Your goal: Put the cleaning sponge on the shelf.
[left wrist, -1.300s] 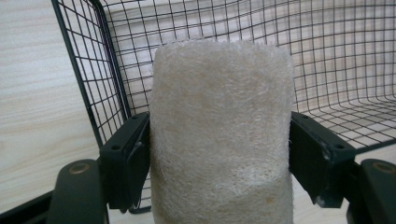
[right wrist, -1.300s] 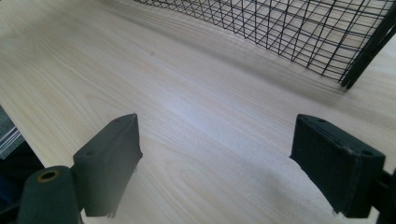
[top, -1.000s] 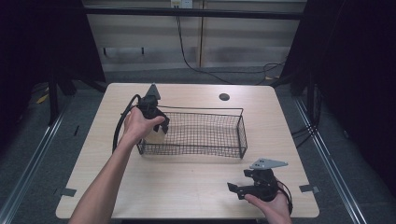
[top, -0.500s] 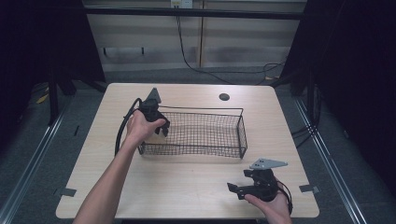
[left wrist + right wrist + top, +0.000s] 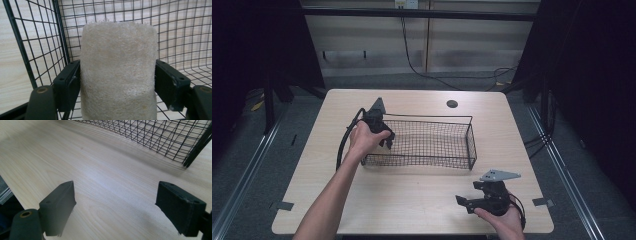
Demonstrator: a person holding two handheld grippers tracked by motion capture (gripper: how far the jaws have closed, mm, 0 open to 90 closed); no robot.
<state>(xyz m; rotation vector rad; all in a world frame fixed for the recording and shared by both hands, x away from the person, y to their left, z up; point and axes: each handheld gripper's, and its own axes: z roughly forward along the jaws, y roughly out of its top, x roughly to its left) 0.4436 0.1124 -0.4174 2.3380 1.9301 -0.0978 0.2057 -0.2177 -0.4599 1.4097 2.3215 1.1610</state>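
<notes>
Pale wooden table (image 5: 412, 200): left gripper (image 5: 117, 82) clamps a cream fibrous loofah cylinder (image 5: 118, 72) inside the black wire basket's (image 5: 469, 145) left end; right gripper (image 5: 115, 210), jaws apart, rests near the front-right corner.

The right hand-held gripper (image 5: 116, 206) looks down along its two black jaws, which stand wide apart with nothing between them, only the pale wood-grain table (image 5: 100, 177) below. Beyond them, toward the upper right, the lower edge and a corner of a black wire basket (image 5: 160, 137) rest on the table, casting a soft shadow across the wood just beside it.
</notes>
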